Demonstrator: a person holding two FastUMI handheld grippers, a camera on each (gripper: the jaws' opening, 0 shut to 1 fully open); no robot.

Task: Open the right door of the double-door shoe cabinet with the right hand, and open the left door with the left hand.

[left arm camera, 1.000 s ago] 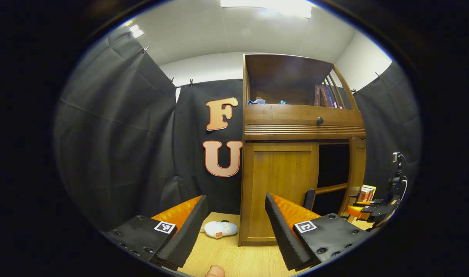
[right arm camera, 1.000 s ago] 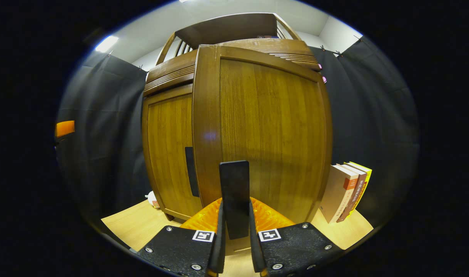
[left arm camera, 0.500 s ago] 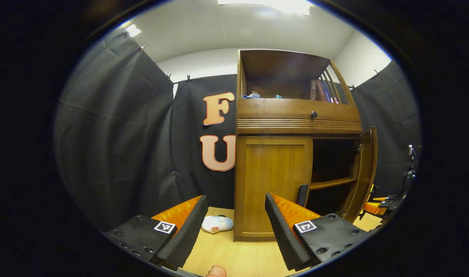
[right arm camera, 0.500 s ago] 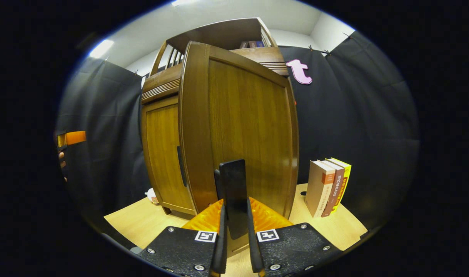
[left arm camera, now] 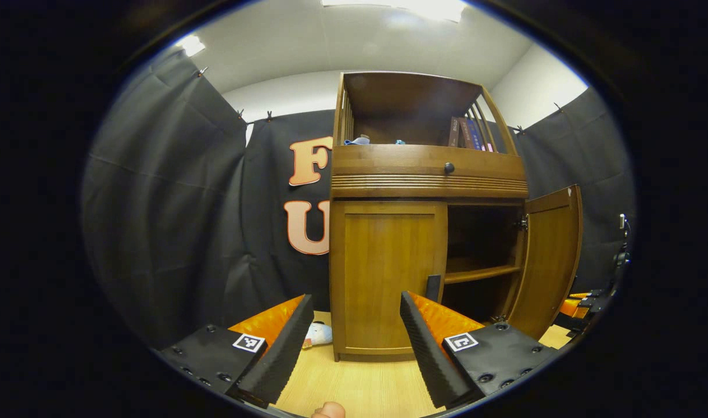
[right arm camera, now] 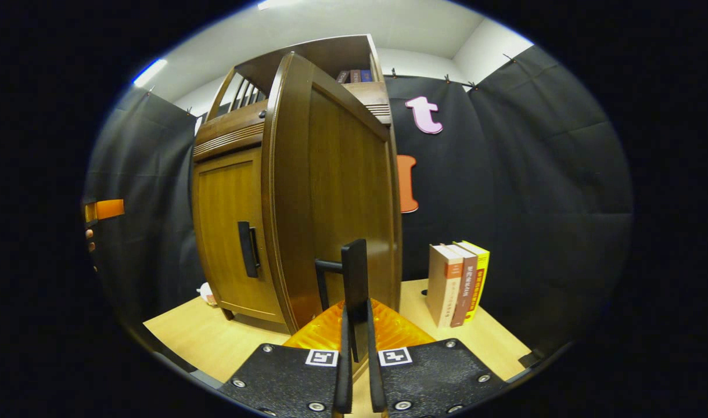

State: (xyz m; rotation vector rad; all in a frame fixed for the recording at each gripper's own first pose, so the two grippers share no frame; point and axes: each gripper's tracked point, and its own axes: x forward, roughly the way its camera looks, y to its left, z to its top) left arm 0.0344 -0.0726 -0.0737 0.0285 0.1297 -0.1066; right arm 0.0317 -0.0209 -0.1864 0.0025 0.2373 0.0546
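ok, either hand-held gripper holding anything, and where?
Right hand-held gripper is shut on the right door's handle, pinching the bar's lower end. Left hand-held gripper is open, holding nothing.

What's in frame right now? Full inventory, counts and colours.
shoe cabinet: 1, brown wood, on the table
right door: 1, brown, swung open
left door: 1, brown, closed
right door handle: 1, dark, between the right jaws
left door handle: 1, dark, untouched
standing books: 3, white, brown, yellow, right of cabinet
shelf books: several, dark, top shelf
plush toy: 1, pale, left of cabinet
table: 1, light wood
left gripper: open, short of left door
right gripper: shut on right door handle
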